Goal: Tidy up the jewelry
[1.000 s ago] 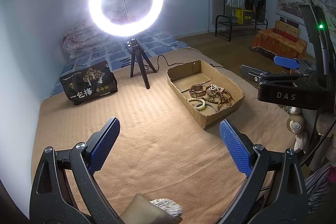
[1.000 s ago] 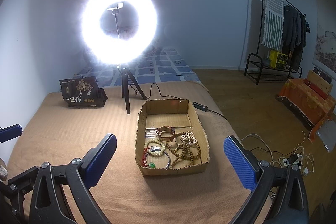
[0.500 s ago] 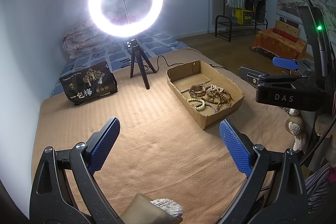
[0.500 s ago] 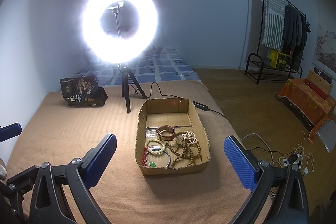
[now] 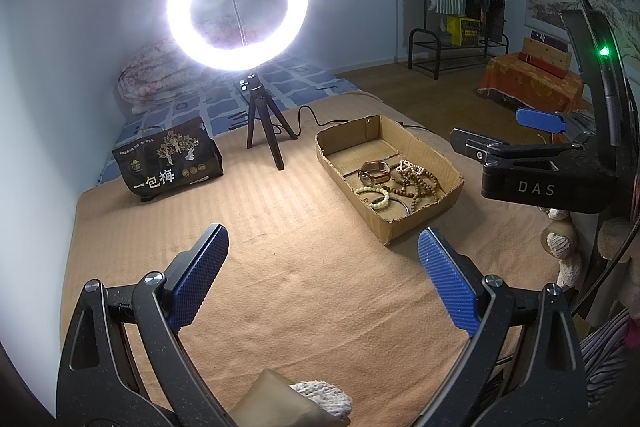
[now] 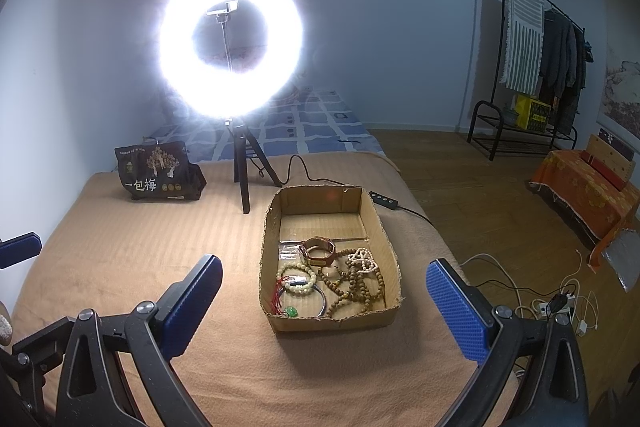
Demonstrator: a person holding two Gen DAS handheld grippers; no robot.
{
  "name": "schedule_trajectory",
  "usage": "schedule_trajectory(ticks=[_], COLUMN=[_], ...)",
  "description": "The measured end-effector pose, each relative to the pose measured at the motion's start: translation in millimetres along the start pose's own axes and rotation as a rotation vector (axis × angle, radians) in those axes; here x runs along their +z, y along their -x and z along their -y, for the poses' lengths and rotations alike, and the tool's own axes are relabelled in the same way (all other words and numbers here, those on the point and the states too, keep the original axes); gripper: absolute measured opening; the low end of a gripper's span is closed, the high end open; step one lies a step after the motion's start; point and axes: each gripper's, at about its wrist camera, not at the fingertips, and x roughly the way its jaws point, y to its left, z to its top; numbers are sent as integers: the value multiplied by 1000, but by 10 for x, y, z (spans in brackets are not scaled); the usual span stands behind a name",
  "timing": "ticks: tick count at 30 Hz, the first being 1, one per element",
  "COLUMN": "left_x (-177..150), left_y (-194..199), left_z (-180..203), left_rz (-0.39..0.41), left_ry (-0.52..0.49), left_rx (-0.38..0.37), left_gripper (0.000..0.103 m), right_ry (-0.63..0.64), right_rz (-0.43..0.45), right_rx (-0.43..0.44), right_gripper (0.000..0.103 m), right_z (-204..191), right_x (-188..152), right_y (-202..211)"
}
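Observation:
A shallow cardboard box (image 6: 272, 219) (image 5: 416, 227) sits on the tan blanket and holds the jewelry. Inside lie a brown leather band (image 6: 318, 251), a pale bead bracelet (image 6: 298, 277), long wooden bead strings (image 6: 354, 287) (image 5: 416, 185), a metal bangle (image 6: 320, 301) and a green pendant (image 6: 292, 311). My right gripper (image 6: 324, 307) is open, its blue pads either side of the box's near end, above the blanket. My left gripper (image 5: 322, 275) is open over bare blanket, the box ahead to its right. Nothing is held.
A lit ring light on a black tripod (image 6: 242, 171) stands behind the box, its cable and switch (image 6: 384, 199) trailing right. A dark snack bag (image 6: 158, 175) lies at the back left. Cables and a power strip (image 6: 560, 303) lie on the wooden floor right of the bed.
Barely anything has moved. In the left wrist view the right gripper's body has shifted slightly to the left and down; both grippers stay open.

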Motion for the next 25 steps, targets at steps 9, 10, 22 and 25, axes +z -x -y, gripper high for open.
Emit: schedule_trajectory(ticks=[9,10,22,25], left_x=[3,-2,-11,24], left_y=[0,3,16,5], left_z=[6,5,9,-2], left_rz=[1,1,10,14], left_ry=[0,0,-6,-8], left_rx=[0,-1,3,13], left_gripper=[98,98,98,98], right_ry=[3,3,11,11], right_rz=[-3,-3,-12,-13], right_rx=[1,1,5,5], right_gripper=[103,103,103,103], right_z=[3,3,18,20], right_x=[-9,-12,-28,-24], right_y=[-15,-13,-31,-34])
